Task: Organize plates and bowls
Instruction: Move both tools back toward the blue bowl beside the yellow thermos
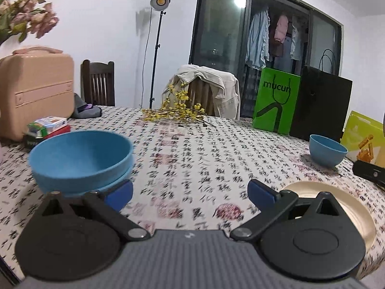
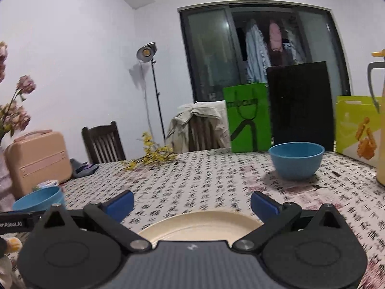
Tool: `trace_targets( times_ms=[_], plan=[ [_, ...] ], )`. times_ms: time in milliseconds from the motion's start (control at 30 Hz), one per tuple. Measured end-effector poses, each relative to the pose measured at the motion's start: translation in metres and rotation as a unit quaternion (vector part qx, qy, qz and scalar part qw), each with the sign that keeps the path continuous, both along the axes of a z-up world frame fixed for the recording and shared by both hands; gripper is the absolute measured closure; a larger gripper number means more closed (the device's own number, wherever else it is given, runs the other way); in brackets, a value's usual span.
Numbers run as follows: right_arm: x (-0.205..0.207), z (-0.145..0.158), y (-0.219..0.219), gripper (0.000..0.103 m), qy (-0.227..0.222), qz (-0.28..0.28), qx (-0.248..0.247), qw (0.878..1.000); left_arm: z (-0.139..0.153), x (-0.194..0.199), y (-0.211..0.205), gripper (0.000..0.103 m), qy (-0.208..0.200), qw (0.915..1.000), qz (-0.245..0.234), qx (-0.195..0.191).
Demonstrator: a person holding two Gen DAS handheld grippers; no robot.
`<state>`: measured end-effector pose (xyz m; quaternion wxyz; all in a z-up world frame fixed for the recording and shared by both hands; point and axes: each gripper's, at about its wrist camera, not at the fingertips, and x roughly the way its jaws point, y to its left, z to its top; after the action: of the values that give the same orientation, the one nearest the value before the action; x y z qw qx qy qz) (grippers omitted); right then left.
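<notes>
Only the left wrist view shows the stacked bowls [image 1: 80, 161] up close, nested at the left gripper [image 1: 190, 193]'s left finger; the right view catches just their rim at far left. The left gripper is level, jaws wide and empty over bare bench [image 1: 192, 154]. The plate [image 2: 199, 226] lies directly under the right gripper [image 2: 192, 204], also wide and empty. The lone bowl [image 2: 296, 160] stands further right, near the bags [image 2: 249, 118], patterned cloth open between.
</notes>
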<state>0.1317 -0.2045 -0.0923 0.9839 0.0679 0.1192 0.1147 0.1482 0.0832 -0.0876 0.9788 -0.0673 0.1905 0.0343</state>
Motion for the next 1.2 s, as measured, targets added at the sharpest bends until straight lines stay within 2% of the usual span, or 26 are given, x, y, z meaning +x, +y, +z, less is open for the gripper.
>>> trace_targets(
  times_ms=[167,300,500,733,1200],
  plan=[
    [0.015,0.000,-0.021,0.000,-0.010,-0.004,-0.001,1.000,0.004,0.021,-0.012,0.000,0.011,0.9999,0.001,-0.011],
    [0.035,-0.003,-0.037,0.000,0.005,0.004,0.009,1.000,0.005,0.036,-0.023,0.000,0.018,0.9997,0.005,-0.016],
    [0.057,0.001,-0.058,0.000,0.015,0.011,0.004,1.000,0.007,0.061,-0.048,0.000,0.013,0.9998,0.012,-0.009],
    [0.085,0.016,-0.079,0.000,0.022,0.013,-0.003,1.000,0.017,0.084,-0.066,0.000,0.008,0.9995,0.019,-0.026],
    [0.125,0.041,-0.106,0.000,0.028,0.005,-0.003,1.000,0.042,0.113,-0.099,0.000,-0.013,0.9996,-0.023,-0.008]
  ],
)
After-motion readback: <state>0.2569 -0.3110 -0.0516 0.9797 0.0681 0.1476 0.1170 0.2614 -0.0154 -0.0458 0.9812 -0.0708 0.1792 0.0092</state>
